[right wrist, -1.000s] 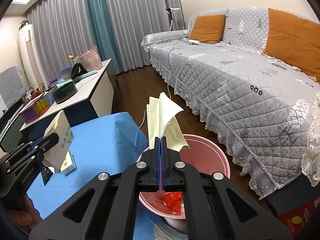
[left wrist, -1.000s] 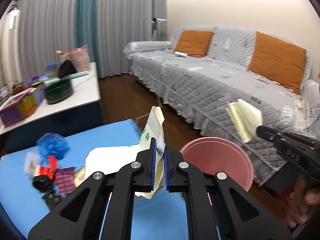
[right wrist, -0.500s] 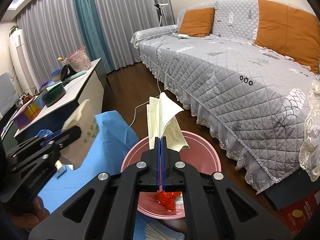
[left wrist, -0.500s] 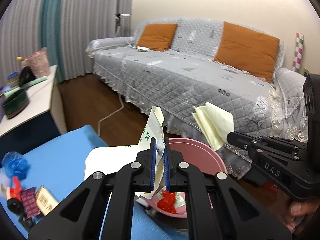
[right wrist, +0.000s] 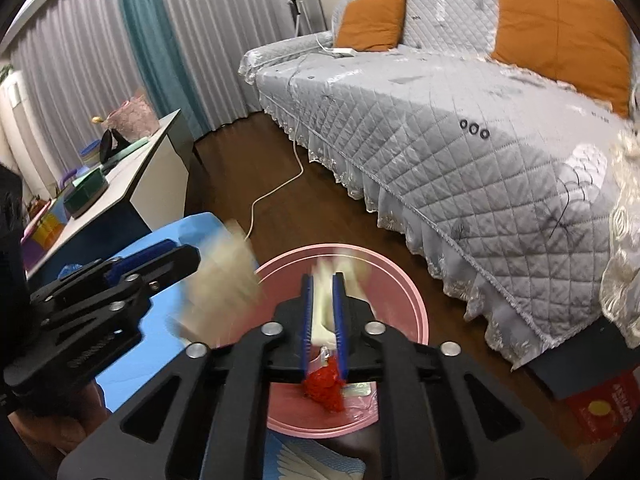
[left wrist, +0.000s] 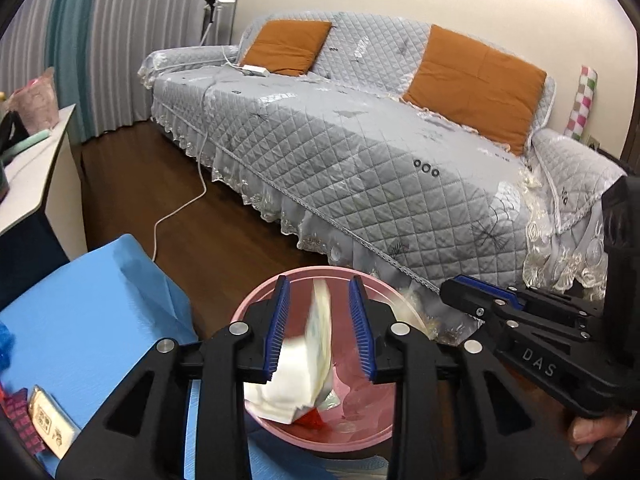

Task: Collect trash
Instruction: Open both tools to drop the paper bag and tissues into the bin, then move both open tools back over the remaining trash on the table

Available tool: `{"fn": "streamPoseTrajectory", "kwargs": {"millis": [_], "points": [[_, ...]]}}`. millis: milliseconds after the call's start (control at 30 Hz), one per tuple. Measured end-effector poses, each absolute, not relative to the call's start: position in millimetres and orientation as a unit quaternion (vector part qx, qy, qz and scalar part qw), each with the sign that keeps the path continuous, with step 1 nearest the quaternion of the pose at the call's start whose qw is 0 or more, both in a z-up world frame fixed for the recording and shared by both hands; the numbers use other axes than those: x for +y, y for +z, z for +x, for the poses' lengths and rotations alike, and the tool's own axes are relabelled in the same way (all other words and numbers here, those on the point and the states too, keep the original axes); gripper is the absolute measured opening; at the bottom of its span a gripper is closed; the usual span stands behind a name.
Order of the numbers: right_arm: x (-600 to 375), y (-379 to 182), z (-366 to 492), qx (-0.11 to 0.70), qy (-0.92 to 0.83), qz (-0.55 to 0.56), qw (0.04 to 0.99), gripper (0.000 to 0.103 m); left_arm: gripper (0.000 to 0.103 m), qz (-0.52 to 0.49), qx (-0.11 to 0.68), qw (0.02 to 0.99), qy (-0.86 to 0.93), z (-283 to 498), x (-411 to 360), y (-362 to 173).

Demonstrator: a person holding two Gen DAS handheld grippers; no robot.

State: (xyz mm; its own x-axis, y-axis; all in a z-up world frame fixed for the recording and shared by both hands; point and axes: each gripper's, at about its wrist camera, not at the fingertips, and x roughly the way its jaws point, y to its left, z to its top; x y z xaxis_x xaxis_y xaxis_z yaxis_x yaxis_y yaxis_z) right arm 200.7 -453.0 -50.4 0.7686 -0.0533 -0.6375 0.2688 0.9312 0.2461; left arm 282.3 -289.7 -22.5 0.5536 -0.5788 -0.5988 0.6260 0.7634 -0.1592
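Observation:
My left gripper (left wrist: 320,332) hangs over the pink basin (left wrist: 320,271) with its jaws opening. A white paper bag (left wrist: 316,344) drops loose between them, blurred, toward the basin floor. In the right wrist view my right gripper (right wrist: 322,320) is above the same basin (right wrist: 404,292), its jaws also opening. A pale yellow paper (right wrist: 320,304) slips down between them, free of the pads. Red crumpled trash (right wrist: 324,388) lies in the basin. The left gripper (right wrist: 176,256) appears at the left with the blurred bag (right wrist: 224,280) leaving it. The right gripper (left wrist: 460,296) reaches in from the right.
A grey quilted sofa (left wrist: 380,152) with orange cushions fills the back. A white cable (left wrist: 180,208) runs over the dark floor. The blue-covered table (left wrist: 80,312) holds small packets (left wrist: 48,420) at the left. A cluttered white desk (right wrist: 132,176) stands beyond. A red box (right wrist: 600,404) lies on the floor.
Both grippers moved down over the pink basin and parted their jaws. The white bag and the yellow paper, held tight before, are now falling free.

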Motion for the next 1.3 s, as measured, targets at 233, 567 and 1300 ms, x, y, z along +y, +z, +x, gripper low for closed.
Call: {"fn": "streamPoseTrajectory", "kwargs": {"millis": [233, 567, 1300], "points": [[-450, -45, 200, 0.319, -0.092, 0.164, 0.929, 0.029, 0.031, 0.032, 0.319, 0.890, -0.324, 272, -263, -12], [-411, -27, 200, 0.298, -0.049, 0.154, 0.941, 0.035, 0.031, 0.027, 0.297, 0.915, -0.273, 241, -188, 15], [-264, -18, 216, 0.293, 0.076, 0.085, 0.949, 0.041, 0.031, -0.019, 0.294, 0.949, -0.113, 221, 19, 12]]}}
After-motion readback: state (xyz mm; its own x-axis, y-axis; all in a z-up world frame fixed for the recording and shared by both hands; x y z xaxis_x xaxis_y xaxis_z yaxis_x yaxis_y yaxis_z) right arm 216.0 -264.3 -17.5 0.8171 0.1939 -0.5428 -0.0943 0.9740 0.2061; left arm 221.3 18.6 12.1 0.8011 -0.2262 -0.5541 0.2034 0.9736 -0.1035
